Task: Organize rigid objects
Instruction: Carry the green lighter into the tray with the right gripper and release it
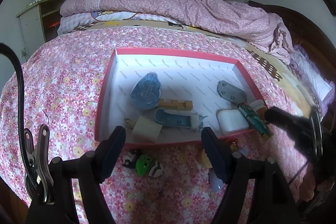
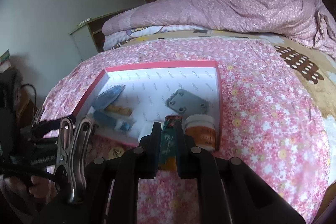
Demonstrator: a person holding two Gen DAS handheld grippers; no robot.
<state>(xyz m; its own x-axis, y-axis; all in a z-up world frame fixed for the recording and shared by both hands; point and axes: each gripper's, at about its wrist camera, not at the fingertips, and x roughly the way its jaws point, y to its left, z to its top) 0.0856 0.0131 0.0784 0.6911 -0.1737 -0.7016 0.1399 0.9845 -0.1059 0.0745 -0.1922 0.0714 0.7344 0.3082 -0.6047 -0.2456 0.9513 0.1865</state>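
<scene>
1. The left tongs (image 1: 163, 135) are spread wide with nothing between the fingers, held above the near rim of the red box (image 1: 168, 53).
2. Below them on the flowered bedspread (image 1: 63, 81) lies a green toy (image 1: 145, 164).
3. The right tongs (image 2: 167, 129) are closed tight on a green circuit board (image 2: 168, 140), at the box's near right corner.
4. The board tilts over the rim beside an orange pill bottle (image 2: 201, 129).
5. Farther inside lie a grey metal plate (image 2: 187, 105) and a blue shell (image 1: 146, 90).
</scene>
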